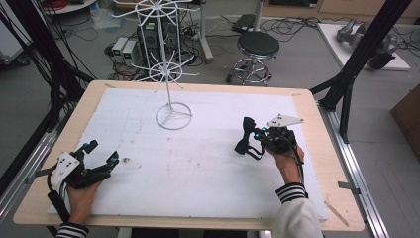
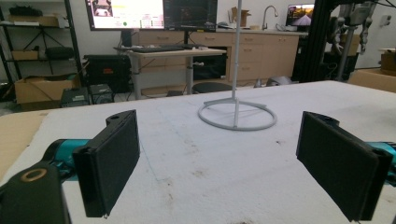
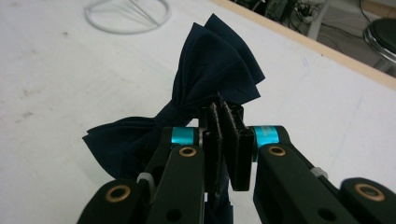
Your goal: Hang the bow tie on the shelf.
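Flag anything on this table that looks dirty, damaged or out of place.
Brownish smudges and specks mark the white board, one dark speck lying near the left gripper. The bow tie in the right gripper and the wire stand look intact.

- The bow tie (image 3: 205, 88) is dark blue cloth with two wide, folded wings.
- It is pinched at its middle knot and held up — one wing points up and away, the other hangs low over the white table top (image 1: 198, 158), on the right side.
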